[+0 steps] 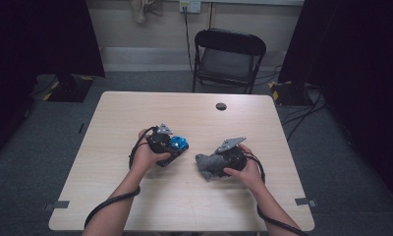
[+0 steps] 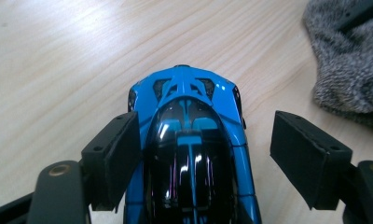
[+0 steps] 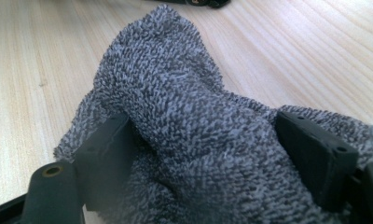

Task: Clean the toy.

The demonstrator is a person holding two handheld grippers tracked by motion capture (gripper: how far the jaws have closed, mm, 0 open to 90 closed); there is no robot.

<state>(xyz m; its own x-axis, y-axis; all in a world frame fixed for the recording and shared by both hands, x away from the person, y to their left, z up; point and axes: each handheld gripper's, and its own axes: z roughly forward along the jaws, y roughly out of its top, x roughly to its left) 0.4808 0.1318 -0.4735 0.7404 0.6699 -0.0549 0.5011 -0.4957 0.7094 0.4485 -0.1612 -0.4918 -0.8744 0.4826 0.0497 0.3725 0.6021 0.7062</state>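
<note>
Where the person's forearms entered over the near edge of the tabletop [image 1: 135,206], two hand-held grippers worked side by side near its middle.

Item, right gripper [image 1: 223,158]: jaws stood fairly wide with a bunched grey terry cloth [image 3: 189,140] packed between them; in the right gripper view the pile pressed against both pads, so the cloth counted as gripped. It lay on the wood right of centre, nearer the near edge than the far one.

Item, left gripper [image 2: 203,158]: jaws wide apart, straddling a blue and black toy car [image 2: 191,140]. The right-hand pad stood clear of the car's flank; the left-hand pad sat close against it, contact uncertain. The car rested on the wood at about the tabletop's centre, nose pointing away, with the cloth just beside it to the right.

Judgement on the step: the car appeared to be steadied for wiping. To do it well, the left jaws should close squarely on the car's flanks, low on the body, so the glossy roof stays exposed; the cloth should arrive as a firm wad and be drawn lightly along the roof.

Item, far side: a dark round hole [image 1: 221,106] near the far edge; beyond it, a black folding chair [image 1: 228,59].
</note>
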